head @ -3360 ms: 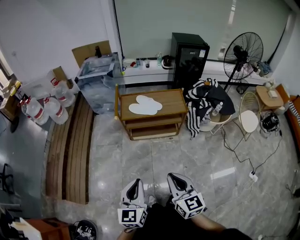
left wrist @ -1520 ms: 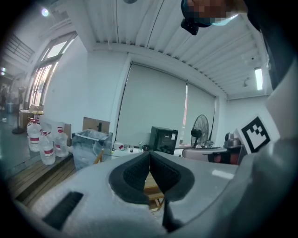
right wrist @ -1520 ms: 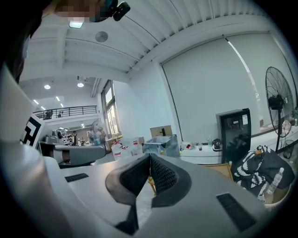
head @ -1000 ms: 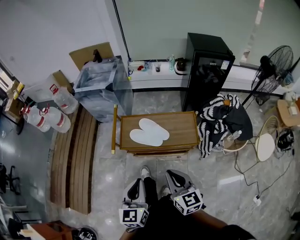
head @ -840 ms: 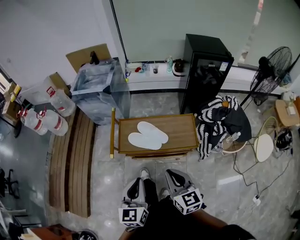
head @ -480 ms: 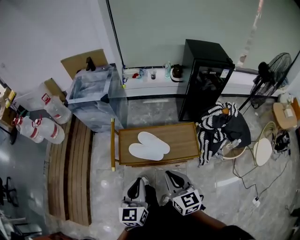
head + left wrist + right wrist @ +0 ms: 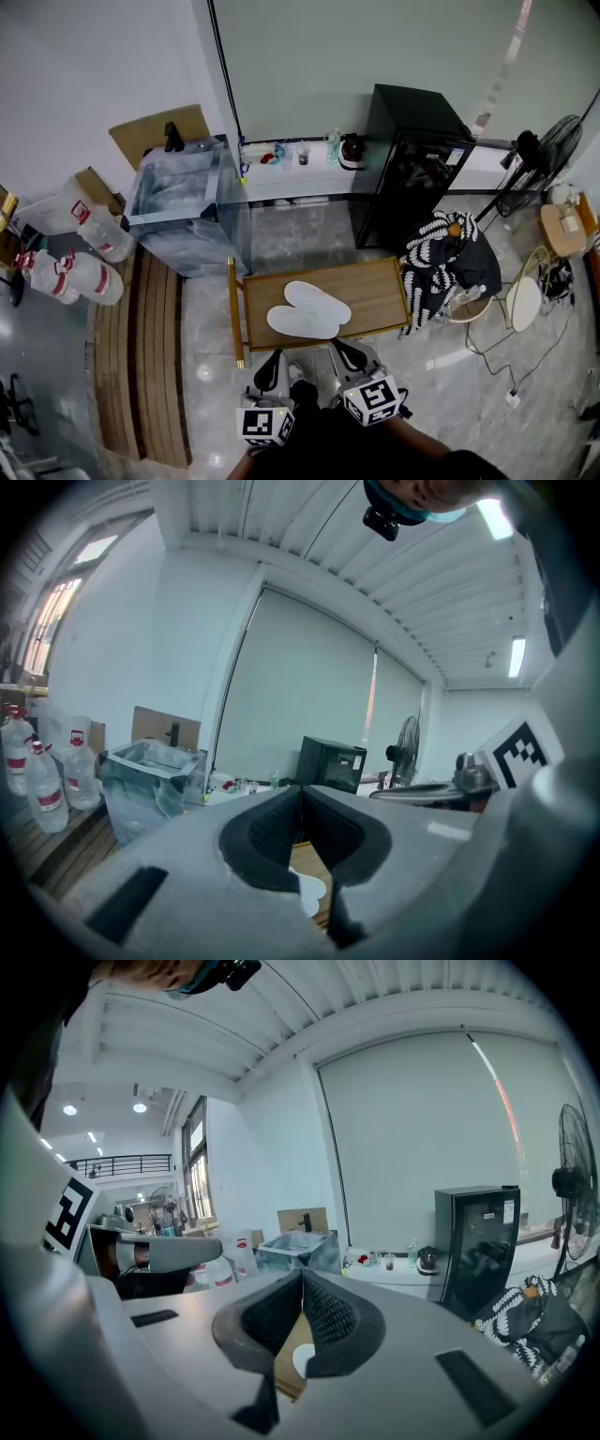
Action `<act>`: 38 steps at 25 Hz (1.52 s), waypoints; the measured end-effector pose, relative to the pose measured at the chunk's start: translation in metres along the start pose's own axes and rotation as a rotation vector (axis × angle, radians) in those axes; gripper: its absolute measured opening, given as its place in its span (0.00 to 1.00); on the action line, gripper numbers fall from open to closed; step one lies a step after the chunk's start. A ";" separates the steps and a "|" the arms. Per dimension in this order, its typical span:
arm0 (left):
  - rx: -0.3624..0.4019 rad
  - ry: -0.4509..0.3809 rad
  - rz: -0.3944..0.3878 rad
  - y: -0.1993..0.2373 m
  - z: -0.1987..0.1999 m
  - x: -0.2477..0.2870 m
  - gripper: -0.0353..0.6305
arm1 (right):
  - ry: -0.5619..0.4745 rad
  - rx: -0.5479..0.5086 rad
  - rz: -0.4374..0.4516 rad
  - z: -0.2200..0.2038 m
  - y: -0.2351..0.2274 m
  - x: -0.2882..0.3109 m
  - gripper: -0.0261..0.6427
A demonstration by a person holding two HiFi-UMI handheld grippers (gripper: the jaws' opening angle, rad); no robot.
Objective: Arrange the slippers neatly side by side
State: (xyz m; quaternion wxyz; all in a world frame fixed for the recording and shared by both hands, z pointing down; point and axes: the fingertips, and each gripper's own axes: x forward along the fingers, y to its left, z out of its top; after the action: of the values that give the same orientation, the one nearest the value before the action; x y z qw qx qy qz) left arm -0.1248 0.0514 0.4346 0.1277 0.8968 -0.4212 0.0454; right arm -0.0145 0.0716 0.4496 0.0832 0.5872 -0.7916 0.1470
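Looking down in the head view, I saw that the wooden table [image 7: 375, 292] had come much closer than a moment before. It sat just in front of the left gripper [image 7: 273, 360] and the right gripper [image 7: 343, 352]. The two white slippers [image 7: 309, 311] lay on it, touching and a bit crossed, not neat yet.

In the left gripper view, the jaws were pressed together with nothing in them. A bit of the slippers [image 7: 309, 894] peeked out below.

In the right gripper view, the right gripper [image 7: 301, 1283] was squeezed closed and empty too.

I thought the walking was done and the reaching could start.
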 end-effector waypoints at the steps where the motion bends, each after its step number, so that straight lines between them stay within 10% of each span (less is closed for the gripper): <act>1: -0.001 -0.001 -0.002 0.008 0.003 0.003 0.08 | 0.004 -0.002 -0.004 0.001 0.002 0.008 0.06; 23: -0.038 0.027 0.083 0.055 0.022 0.083 0.08 | 0.157 -0.061 0.036 -0.009 -0.063 0.123 0.06; 38: -0.046 0.080 0.094 0.062 0.007 0.124 0.08 | 0.451 -0.153 0.129 -0.101 -0.091 0.187 0.06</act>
State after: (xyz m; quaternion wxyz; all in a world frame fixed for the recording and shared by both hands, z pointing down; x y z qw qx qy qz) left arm -0.0928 -0.0809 0.4636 0.1630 0.8702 -0.4585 0.0775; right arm 0.0129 -0.0883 0.6142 0.2923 0.4797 -0.7977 0.2191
